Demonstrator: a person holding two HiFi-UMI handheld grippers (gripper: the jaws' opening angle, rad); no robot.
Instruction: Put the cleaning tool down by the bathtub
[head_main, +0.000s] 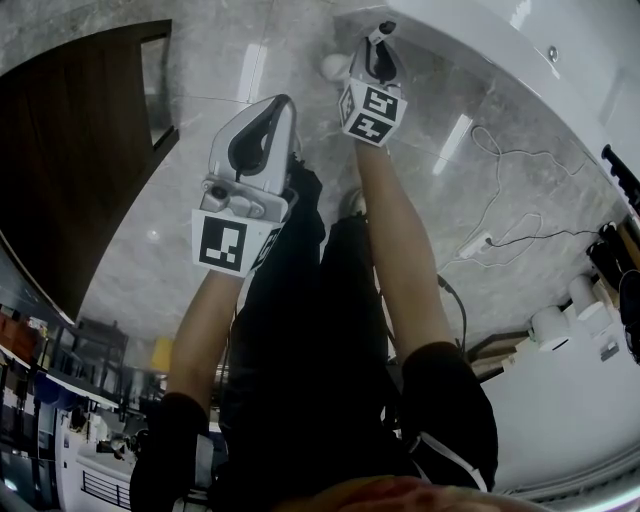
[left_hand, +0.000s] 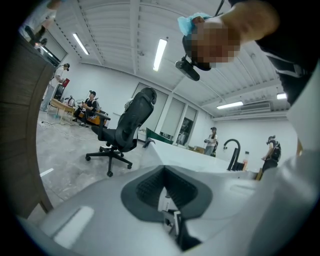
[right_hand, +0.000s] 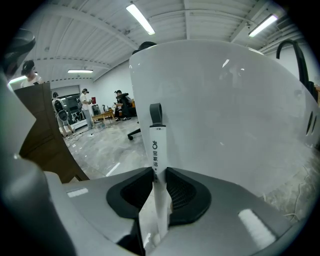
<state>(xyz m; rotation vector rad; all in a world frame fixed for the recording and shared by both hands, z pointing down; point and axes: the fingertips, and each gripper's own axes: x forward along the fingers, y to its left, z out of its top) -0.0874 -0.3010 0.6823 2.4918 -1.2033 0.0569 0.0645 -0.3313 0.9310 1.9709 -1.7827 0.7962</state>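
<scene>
Jaws of the grey plastic right gripper (right_hand: 160, 181) pinch the flat white handle of the cleaning tool (right_hand: 157, 150), their dark ribbed pads pressed against it from both sides. The handle stands upright out of the grip, with dark printed characters along it and a dark grey hanging loop at its top. Just behind it rises the smooth, curved outer wall of the glossy white bathtub (right_hand: 225, 110). Whether the tool touches the tub cannot be told, and its working end is hidden below the jaws.

From the head view, the right gripper (head_main: 383, 40) reaches forward on an outstretched bare arm, close to the bathtub (head_main: 500, 40) at the upper right. The grey plastic left gripper (head_main: 283, 105) is held nearer the body, over the polished grey stone floor (head_main: 150, 250). Its jaws are pressed together with nothing between them (the left gripper view (left_hand: 165, 186) shows the pads meeting in a narrow V). That view looks past them at a black wheeled office chair (left_hand: 125, 130) and a curved black faucet (left_hand: 232, 152). A dark brown wooden panel (head_main: 80, 150) stands at the left, and a thin white cable (head_main: 490, 200) trails over the floor beside the tub.
</scene>
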